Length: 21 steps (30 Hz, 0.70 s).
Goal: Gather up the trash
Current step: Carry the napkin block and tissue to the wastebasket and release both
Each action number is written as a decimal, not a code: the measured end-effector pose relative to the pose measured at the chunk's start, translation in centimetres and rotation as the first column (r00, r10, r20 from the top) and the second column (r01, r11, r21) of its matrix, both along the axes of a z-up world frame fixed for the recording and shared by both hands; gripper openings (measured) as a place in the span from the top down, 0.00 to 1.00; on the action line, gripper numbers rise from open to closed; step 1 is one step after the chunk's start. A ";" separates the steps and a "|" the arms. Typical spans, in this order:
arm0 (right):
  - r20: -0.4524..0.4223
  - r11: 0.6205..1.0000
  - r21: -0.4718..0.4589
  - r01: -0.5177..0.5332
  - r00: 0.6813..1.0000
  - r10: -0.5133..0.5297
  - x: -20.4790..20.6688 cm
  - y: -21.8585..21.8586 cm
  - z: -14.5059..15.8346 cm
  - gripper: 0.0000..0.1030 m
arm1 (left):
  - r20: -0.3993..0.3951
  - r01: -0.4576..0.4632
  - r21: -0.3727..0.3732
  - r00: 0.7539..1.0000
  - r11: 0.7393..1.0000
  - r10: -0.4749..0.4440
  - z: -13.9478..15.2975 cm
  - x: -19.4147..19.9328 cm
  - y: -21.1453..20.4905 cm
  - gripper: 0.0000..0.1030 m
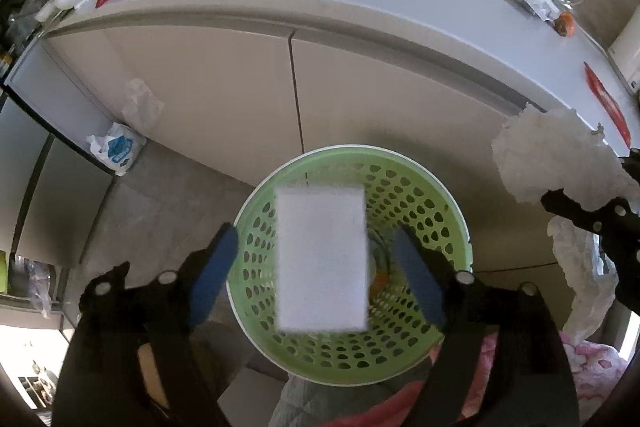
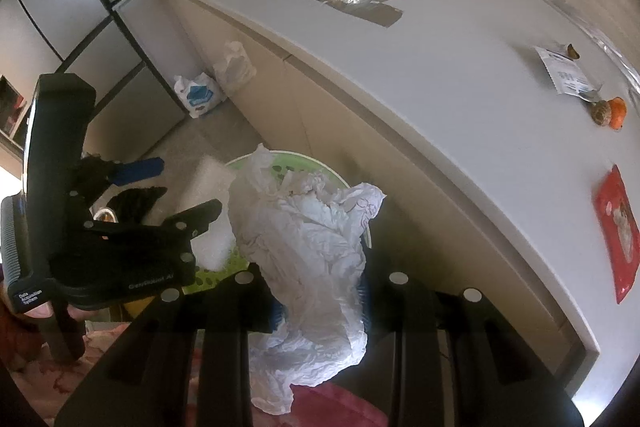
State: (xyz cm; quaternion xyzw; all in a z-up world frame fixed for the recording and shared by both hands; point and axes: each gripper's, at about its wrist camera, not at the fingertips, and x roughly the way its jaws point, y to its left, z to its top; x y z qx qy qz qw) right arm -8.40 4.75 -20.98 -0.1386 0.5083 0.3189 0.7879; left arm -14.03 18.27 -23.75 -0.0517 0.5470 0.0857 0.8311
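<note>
White block [image 1: 322, 259] hangs free above our green basket [image 1: 448, 211], left tool [image 1: 320, 271] spread apart; right tool [image 2: 320, 301] clamps crumpled plastic [image 2: 308, 227].

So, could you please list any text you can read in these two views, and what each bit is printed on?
"Data Acquisition System": left gripper, on its handle end.
Grey lettering on the left gripper's body: too blurred to read.
Receipt: print too small.
Red packet: unreadable.
Blue and white bag: logo unreadable.
</note>
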 end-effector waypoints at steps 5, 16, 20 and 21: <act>-0.007 1.000 -0.005 -0.007 1.000 0.007 0.0 0.3 -0.2 0.71 | 0.001 -0.004 -0.005 1.000 1.000 0.004 0.1 0.0 0.2 0.24; -0.045 0.997 0.015 -0.070 0.997 0.070 0.1 1.8 -1.5 0.71 | 0.038 -0.104 0.016 0.994 0.994 0.103 1.9 -0.5 3.7 0.19; -0.068 0.992 0.010 -0.125 0.990 0.125 -0.4 3.2 -2.9 0.70 | 0.044 -0.159 0.050 0.987 0.986 0.157 2.1 -0.8 5.2 0.19; -0.069 0.990 0.002 -0.141 0.988 0.141 -0.6 3.7 -3.3 0.69 | 0.042 -0.169 0.045 0.985 0.985 0.167 2.1 -0.9 5.5 0.19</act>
